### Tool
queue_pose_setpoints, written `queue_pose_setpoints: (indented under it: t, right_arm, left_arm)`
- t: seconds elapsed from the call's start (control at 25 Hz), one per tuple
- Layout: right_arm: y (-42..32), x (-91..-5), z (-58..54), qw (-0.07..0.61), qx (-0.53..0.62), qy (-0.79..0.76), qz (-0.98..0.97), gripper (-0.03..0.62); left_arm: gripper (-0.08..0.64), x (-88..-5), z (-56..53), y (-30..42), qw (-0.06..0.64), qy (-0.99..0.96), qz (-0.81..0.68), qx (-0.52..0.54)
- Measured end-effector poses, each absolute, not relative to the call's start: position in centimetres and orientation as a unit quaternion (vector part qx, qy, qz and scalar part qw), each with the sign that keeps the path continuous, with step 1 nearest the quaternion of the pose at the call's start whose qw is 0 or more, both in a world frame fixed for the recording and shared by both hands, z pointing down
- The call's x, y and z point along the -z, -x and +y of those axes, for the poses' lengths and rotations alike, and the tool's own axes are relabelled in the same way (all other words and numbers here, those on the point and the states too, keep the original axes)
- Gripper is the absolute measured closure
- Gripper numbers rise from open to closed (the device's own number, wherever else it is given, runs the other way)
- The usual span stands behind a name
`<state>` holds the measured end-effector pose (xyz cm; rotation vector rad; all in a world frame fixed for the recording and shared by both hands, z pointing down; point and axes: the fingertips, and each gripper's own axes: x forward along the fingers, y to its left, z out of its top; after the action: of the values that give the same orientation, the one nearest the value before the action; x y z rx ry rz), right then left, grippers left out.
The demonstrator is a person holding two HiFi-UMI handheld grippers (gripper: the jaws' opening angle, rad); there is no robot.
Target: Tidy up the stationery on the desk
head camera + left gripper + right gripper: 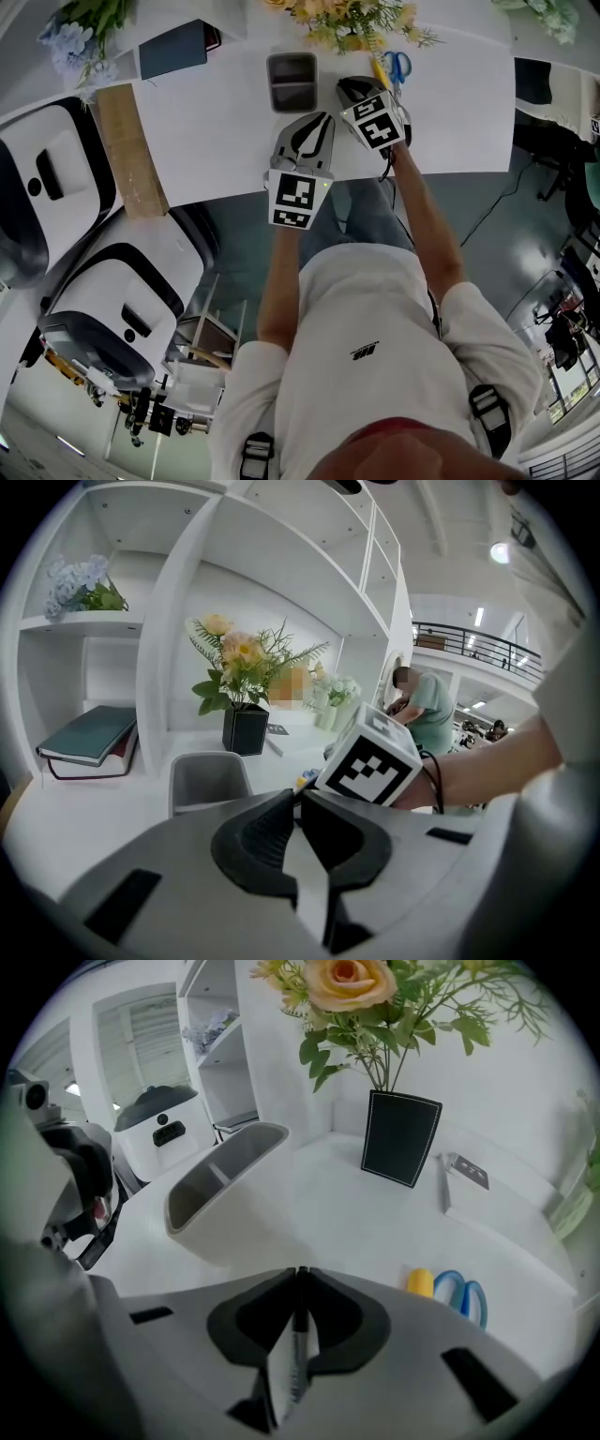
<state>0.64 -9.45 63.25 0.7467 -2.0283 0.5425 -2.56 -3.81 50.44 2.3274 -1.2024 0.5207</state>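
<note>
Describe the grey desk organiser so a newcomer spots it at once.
On the white desk, find the black flower vase. Just left of it stands the grey organiser, an open-topped box with an inner divider. It is the only grey container there; blue-handled scissors lie to the right.

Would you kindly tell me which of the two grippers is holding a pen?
The right gripper: a thin dark pen is pinched between its jaws, whereas the left gripper has its jaws together with nothing between them.
</note>
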Motion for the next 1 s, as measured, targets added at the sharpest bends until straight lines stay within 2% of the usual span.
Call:
queue_pose_setpoints:
  t: [0.16,0.56,1.0]
  right_arm:
    - [-0.4,-62.6,-9.2,0.441,-0.213,-0.299,-0.819,0.561]
    - [0.5,-55.0,-9.8,0.35,-0.195,-0.325,-0.857,0.561]
    - [3.7,-47.7,-11.3,0.207,-0.185,-0.328,-0.903,0.561]
  left_arm:
    - [0.56,-50.0,-3.6,2.9,0.231,-0.846,-0.443,-0.187]
    - [0.56,-48.8,-3.4,4.6,0.228,-0.838,-0.461,-0.18]
    - [0.56,-47.8,-3.6,6.7,0.225,-0.829,-0.484,-0.17]
